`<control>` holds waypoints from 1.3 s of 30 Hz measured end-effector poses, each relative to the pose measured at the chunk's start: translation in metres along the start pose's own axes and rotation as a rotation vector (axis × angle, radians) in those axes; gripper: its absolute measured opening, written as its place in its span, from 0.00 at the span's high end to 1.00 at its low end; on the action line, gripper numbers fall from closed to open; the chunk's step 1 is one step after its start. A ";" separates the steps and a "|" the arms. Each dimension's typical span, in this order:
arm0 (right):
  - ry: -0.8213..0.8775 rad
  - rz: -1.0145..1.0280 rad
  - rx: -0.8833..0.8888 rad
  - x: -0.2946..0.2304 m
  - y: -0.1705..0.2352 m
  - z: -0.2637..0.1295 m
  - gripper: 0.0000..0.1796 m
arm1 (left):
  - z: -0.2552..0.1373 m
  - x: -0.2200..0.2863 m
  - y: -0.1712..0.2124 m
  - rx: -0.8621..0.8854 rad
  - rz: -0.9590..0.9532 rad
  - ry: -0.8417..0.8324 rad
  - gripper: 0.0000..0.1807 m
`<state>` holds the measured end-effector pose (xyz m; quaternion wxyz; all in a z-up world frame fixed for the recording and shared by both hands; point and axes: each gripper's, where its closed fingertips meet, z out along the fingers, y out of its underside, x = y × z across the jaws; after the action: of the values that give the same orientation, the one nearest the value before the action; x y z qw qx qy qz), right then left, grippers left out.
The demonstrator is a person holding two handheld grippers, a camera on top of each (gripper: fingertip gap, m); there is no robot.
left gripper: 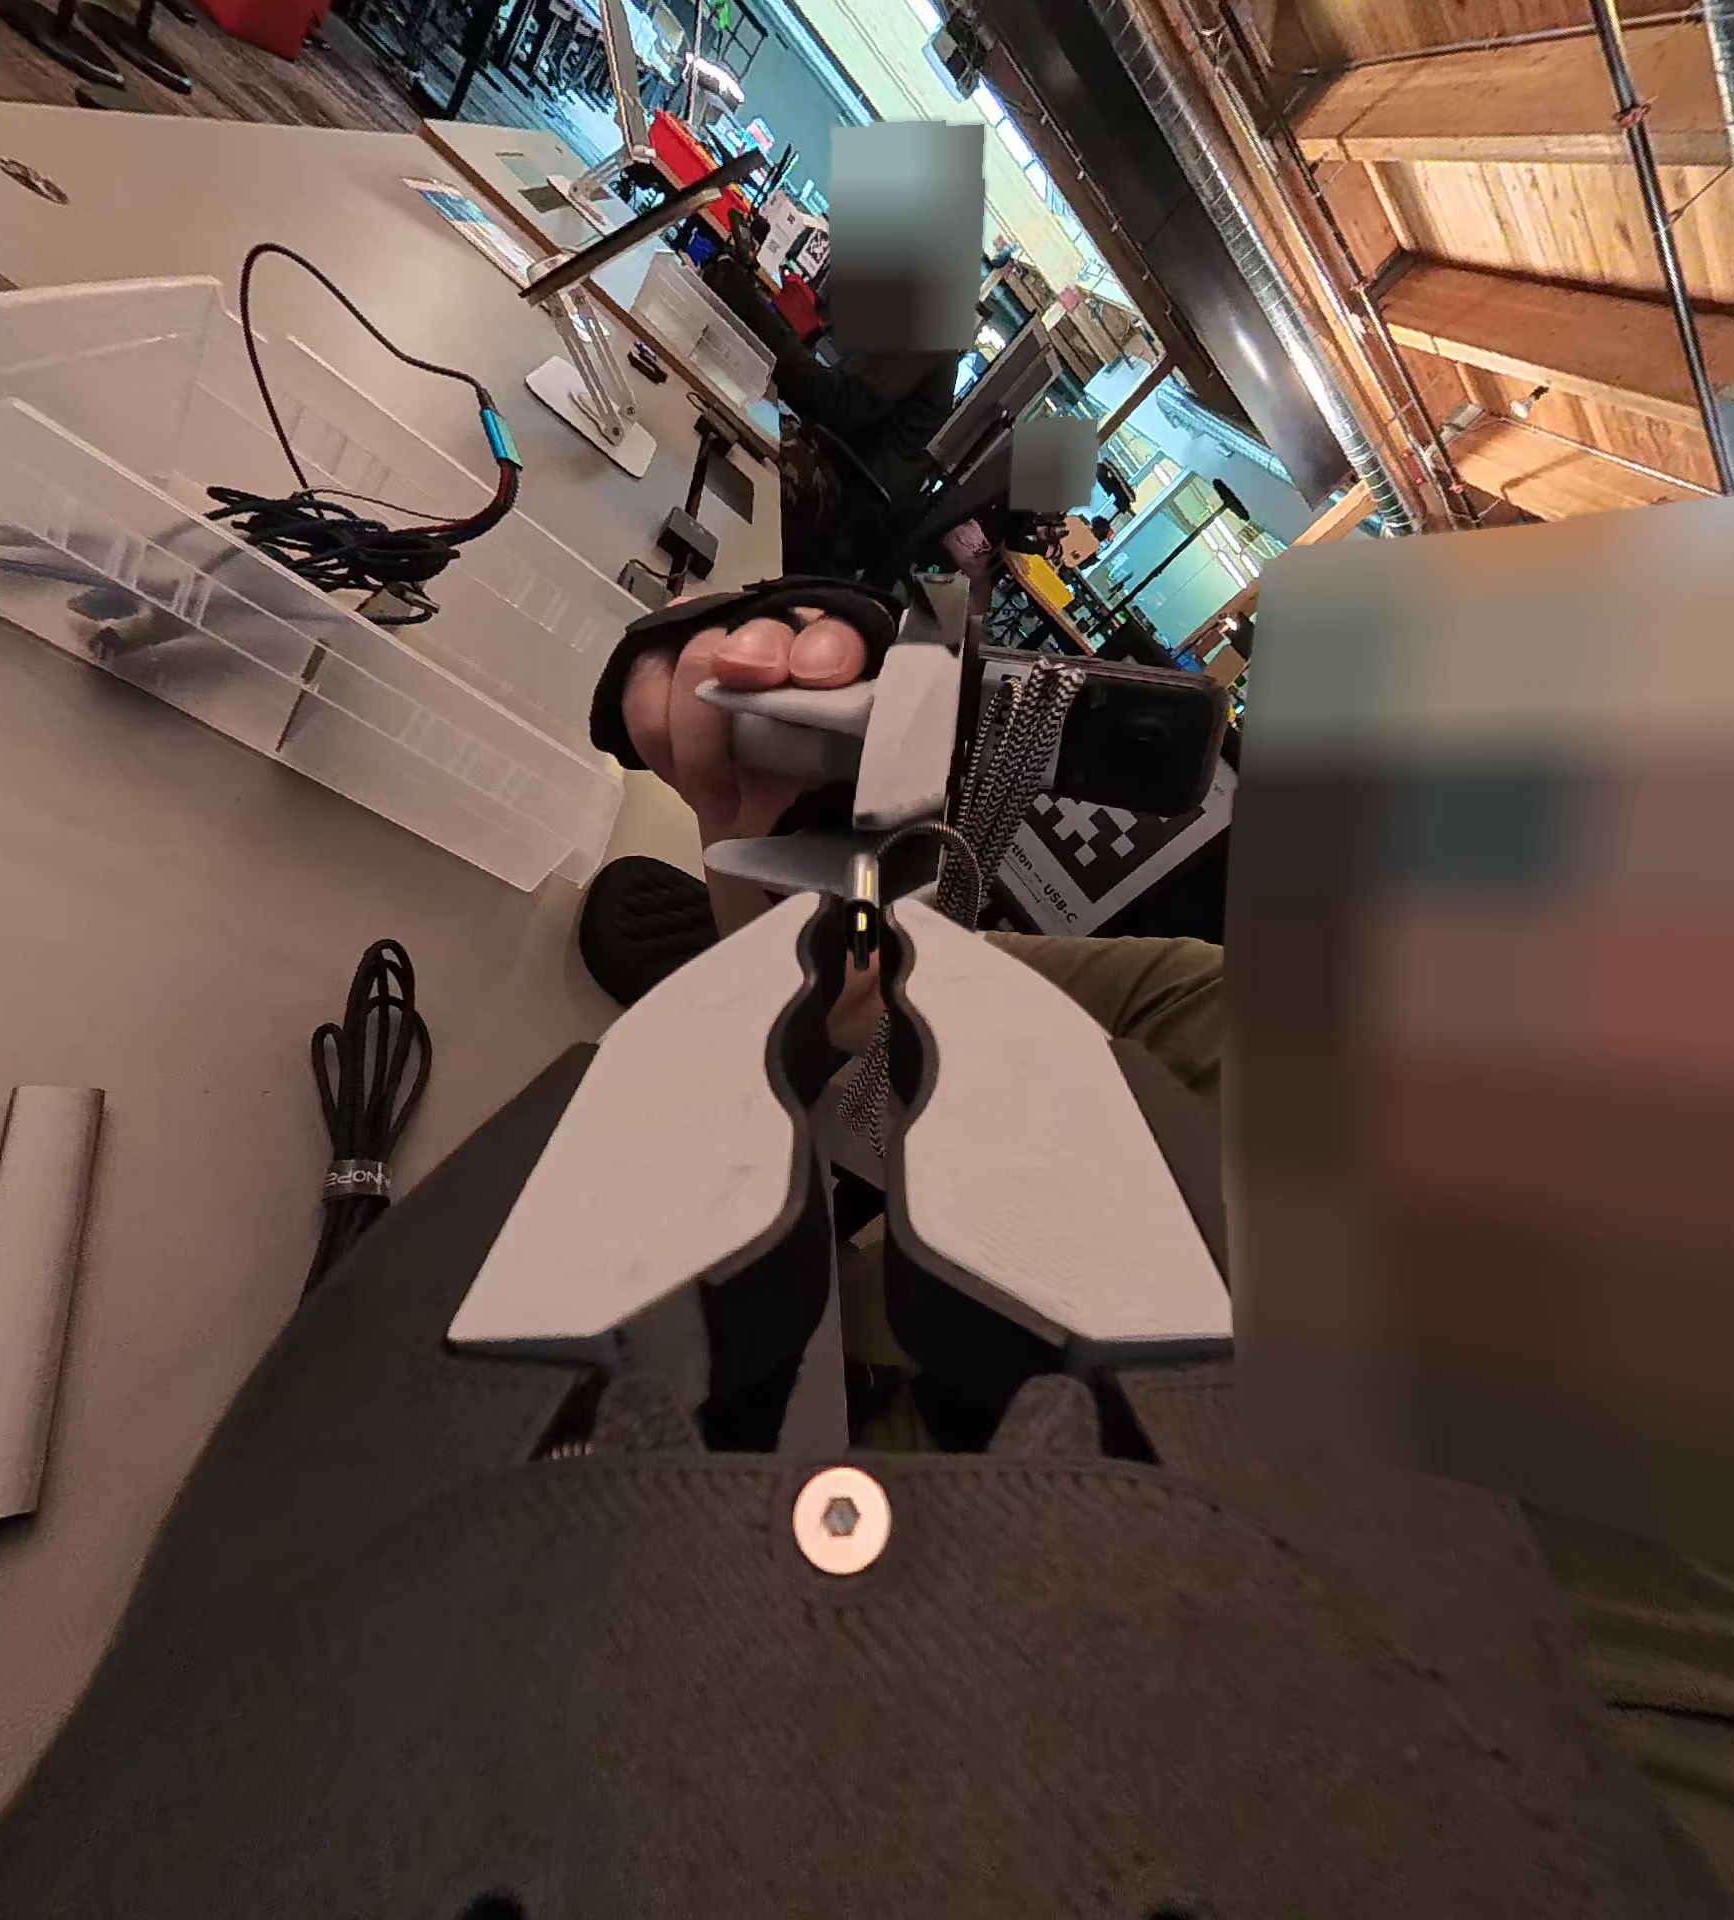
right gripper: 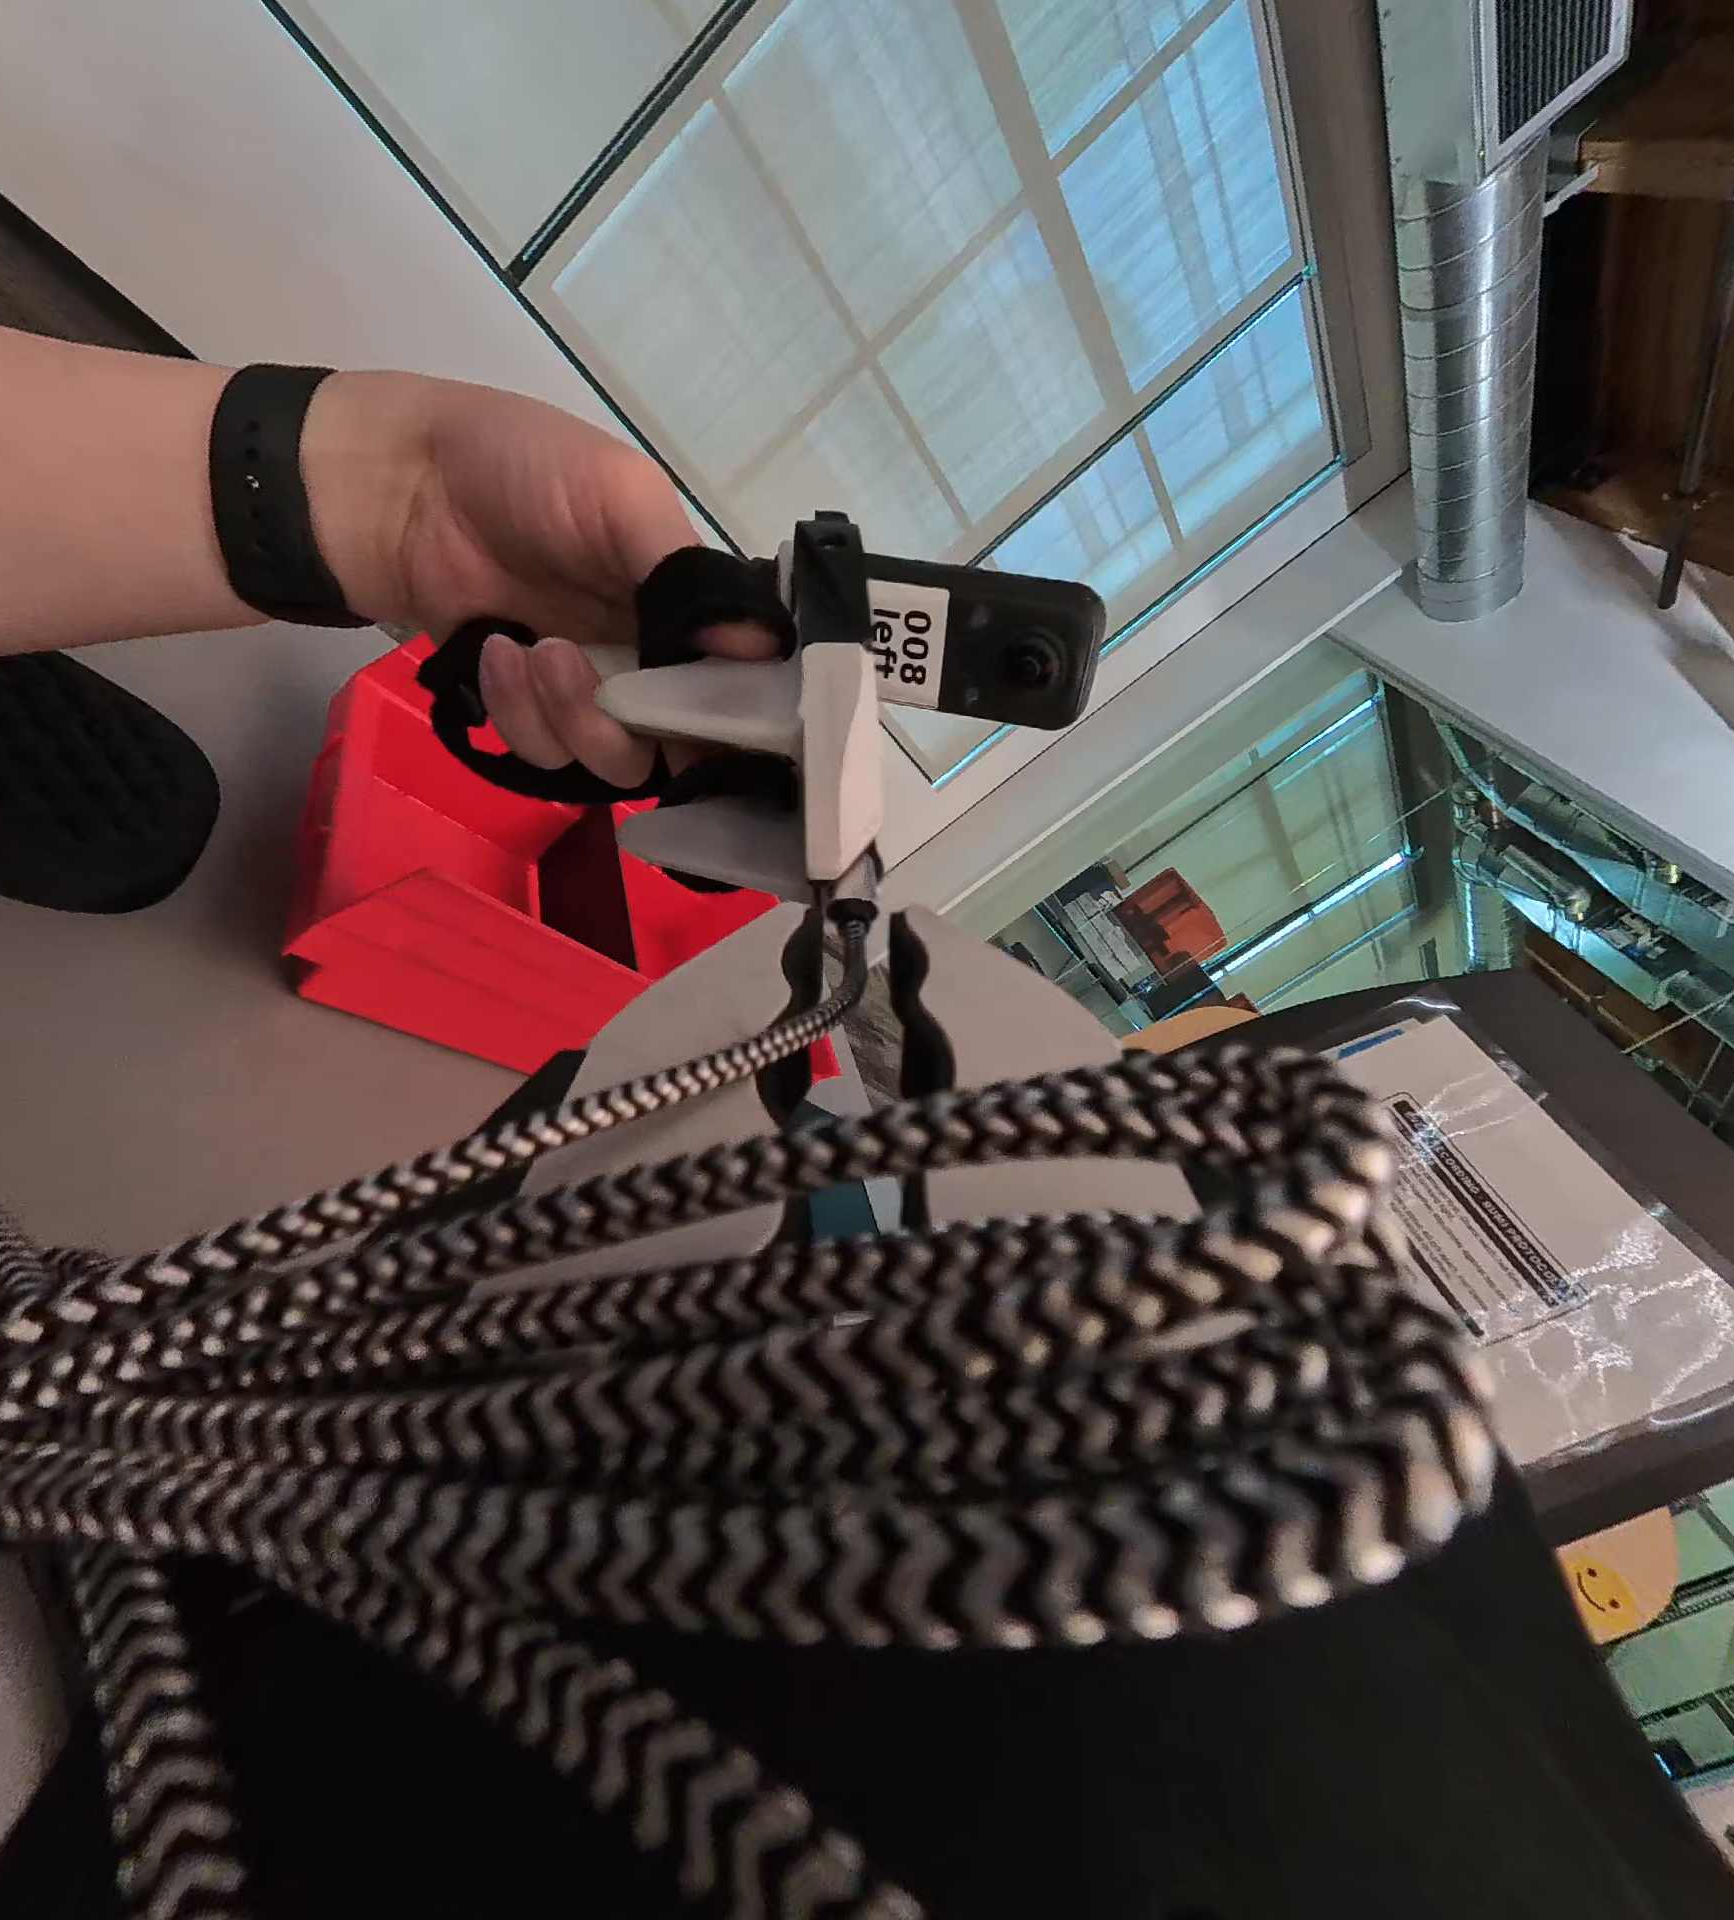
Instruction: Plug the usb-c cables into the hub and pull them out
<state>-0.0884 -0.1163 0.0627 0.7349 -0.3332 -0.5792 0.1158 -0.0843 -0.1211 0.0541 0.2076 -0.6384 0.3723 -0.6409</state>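
A silver usb-c plug [left gripper: 863, 894] on a black-and-white braided cable [right gripper: 738, 1351] is held in the air between my two grippers, which meet tip to tip. My left gripper [left gripper: 852, 920] is shut on the plug's front end; the right wrist view shows the plug [right gripper: 860, 891] sticking out of the left gripper's tips [right gripper: 842, 868]. My right gripper [right gripper: 852, 925] is closed on the cable just behind the plug, and the cable's coil drapes over its fingers. The grey hub [left gripper: 11, 1299] lies on the table at the far left, away from both grippers.
A coiled black cable [left gripper: 364, 1091] lies beside the hub. A clear plastic bin [left gripper: 219, 582] holds tangled cables, one with a blue end [left gripper: 499, 447]. A red bin [right gripper: 447, 883] stands on the table. A black chair cushion [left gripper: 645, 920] and people sit beyond. My two grippers' fingertips are within a few centimetres of each other. The grey hub [left gripper: 11, 1299] is about 25 cm from both grippers' fingertips.
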 end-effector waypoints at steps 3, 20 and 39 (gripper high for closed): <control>-0.001 0.013 0.003 0.001 0.001 -0.001 0.94 | 0.001 -0.001 0.001 -0.008 0.001 -0.005 0.97; -0.117 0.115 -0.006 -0.002 0.006 -0.008 0.97 | 0.010 -0.001 0.003 -0.037 0.036 0.028 0.97; 0.103 0.083 -0.021 0.077 -0.014 -0.081 0.94 | -0.014 -0.221 0.127 -0.800 0.122 -0.876 0.77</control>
<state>0.0072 -0.1128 0.1224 0.7547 -0.3703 -0.5276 0.1226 -0.1026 -0.0346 -0.1856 0.1217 -0.8493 0.5007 -0.1146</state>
